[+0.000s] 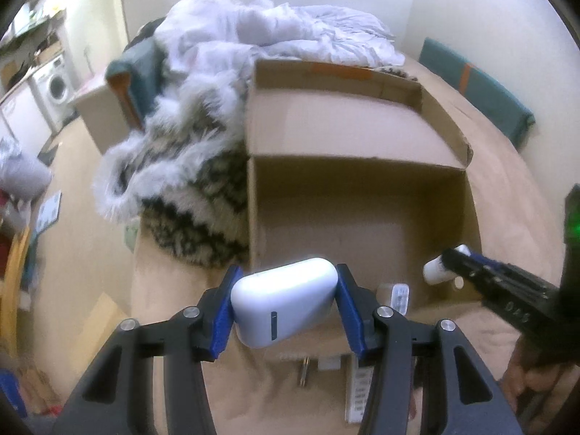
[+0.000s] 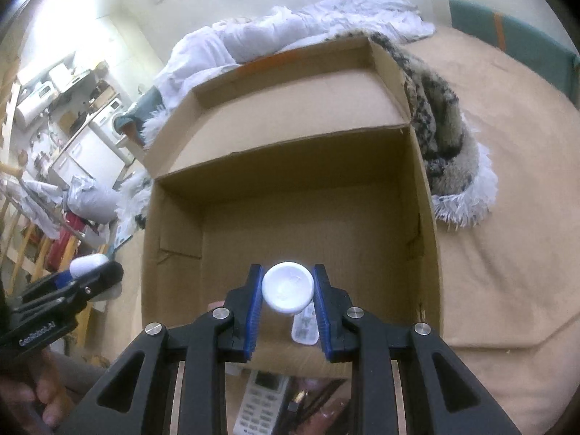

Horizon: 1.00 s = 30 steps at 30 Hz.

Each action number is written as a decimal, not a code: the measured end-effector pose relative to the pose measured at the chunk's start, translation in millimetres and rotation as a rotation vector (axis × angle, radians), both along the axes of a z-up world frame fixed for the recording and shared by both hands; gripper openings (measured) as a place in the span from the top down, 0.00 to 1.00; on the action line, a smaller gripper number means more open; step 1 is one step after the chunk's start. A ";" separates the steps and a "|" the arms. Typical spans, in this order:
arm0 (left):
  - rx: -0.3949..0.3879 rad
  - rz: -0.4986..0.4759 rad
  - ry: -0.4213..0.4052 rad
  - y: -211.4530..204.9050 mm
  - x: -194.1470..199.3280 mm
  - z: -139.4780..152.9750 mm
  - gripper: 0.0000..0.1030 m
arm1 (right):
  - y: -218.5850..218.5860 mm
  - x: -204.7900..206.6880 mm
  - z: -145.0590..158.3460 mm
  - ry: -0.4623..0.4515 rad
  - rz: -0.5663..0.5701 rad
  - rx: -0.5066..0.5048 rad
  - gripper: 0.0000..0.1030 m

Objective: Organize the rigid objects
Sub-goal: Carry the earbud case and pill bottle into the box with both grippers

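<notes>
An open cardboard box stands on a beige bed; it also shows in the right wrist view. My left gripper is shut on a white rounded device, held at the box's near left corner. My right gripper is shut on a white cylindrical bottle, seen end-on, above the box's near edge. The right gripper and bottle show at the right of the left wrist view. A white remote lies inside the box below the bottle.
A fuzzy black-and-white blanket and white duvet lie beside the box. A remote control with buttons and small items lie on the bed before the box. A teal cushion rests against the wall.
</notes>
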<state>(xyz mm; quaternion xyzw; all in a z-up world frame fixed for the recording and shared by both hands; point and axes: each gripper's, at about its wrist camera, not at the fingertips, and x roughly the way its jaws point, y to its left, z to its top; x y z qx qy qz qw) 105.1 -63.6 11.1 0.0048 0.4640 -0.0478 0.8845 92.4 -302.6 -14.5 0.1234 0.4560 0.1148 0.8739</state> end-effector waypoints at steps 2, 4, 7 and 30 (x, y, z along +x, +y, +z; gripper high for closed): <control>0.003 -0.011 0.002 -7.1 8.3 -1.4 0.54 | 1.0 5.8 -2.6 0.008 0.004 0.002 0.72; 0.004 -0.018 0.007 -13.2 15.7 -4.4 0.54 | 2.8 10.7 -2.7 0.007 0.012 0.006 0.72; 0.016 -0.030 0.010 -22.0 23.8 -11.0 0.54 | 4.8 18.2 -4.4 0.009 0.017 0.012 0.72; 0.020 -0.041 0.121 -29.8 37.3 -83.6 0.54 | 20.3 41.1 -49.8 0.184 0.025 -0.032 0.72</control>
